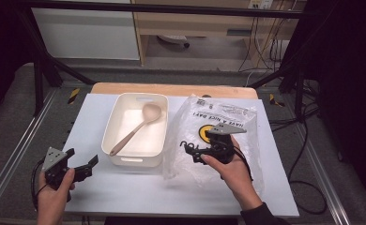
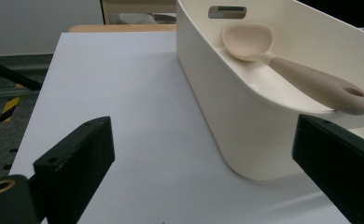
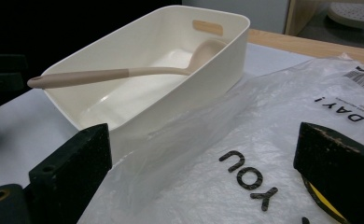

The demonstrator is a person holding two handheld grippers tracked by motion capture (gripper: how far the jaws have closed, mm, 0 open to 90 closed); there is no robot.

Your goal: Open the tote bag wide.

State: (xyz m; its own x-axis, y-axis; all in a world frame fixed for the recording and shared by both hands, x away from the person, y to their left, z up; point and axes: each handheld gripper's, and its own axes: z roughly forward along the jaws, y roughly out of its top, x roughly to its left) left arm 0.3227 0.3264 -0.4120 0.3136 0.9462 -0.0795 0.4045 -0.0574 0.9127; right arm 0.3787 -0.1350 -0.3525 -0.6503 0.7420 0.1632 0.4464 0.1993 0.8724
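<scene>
Surface: white tabletop (image 1: 125, 187) on a wooden table, dark frame rails around it, cables on the floor beyond.
Landmark: cream plastic bin (image 1: 120, 161), handle slots at both ends.
Spoon: beige silicone spoon (image 1: 135, 130) inside the bin, bowl toward far end, handle end propped on the near rim.
Bag: clear plastic bag (image 1: 240, 117) flat just right of the bin, touching its side.
Right gripper (image 1: 195, 152): over the bag, right of the bin, jaws wide, nothing between.
Left gripper (image 1: 89, 166): left of the bin's near corner, jaws wide, empty.
</scene>
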